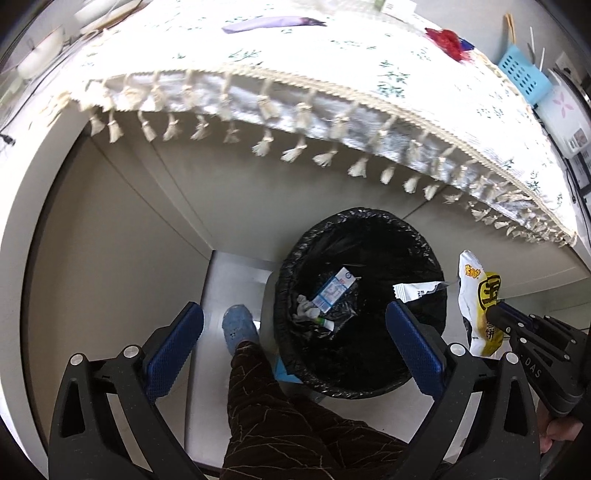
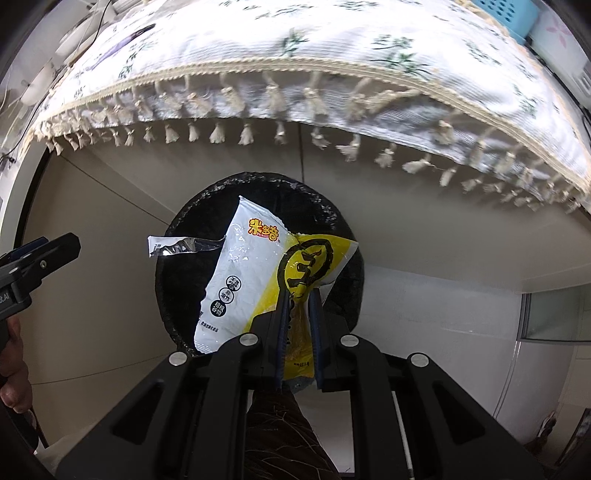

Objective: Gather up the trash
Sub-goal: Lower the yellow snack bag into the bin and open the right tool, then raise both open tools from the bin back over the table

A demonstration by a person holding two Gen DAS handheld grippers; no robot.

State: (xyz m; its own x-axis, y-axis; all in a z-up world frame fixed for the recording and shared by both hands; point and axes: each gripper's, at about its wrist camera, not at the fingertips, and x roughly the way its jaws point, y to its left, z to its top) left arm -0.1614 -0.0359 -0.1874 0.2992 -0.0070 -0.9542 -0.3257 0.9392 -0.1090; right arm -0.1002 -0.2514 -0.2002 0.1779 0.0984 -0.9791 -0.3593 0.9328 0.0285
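My left gripper [image 1: 295,332] stands wide open above a bin lined with a black bag [image 1: 369,216], nothing between its blue pads [image 1: 177,347]. A small silver-white wrapper [image 1: 421,288] hangs loose over the bin's right rim. A blue-white carton [image 1: 334,291] and crumpled tissue lie at the bottom. My right gripper [image 2: 299,299] is shut on a yellow and white snack bag [image 2: 243,273], held over the bin [image 2: 332,221]. In the right wrist view the silver wrapper [image 2: 184,246] floats left of the bag, and the left gripper [image 2: 68,242] shows at the left edge.
A table with a tasselled floral cloth [image 1: 332,74] overhangs the bin. On it lie a purple wrapper [image 1: 273,23] and red scraps [image 1: 447,40], with a blue basket [image 1: 524,74] at the right. A person's leg and blue slipper [image 1: 240,328] stand left of the bin.
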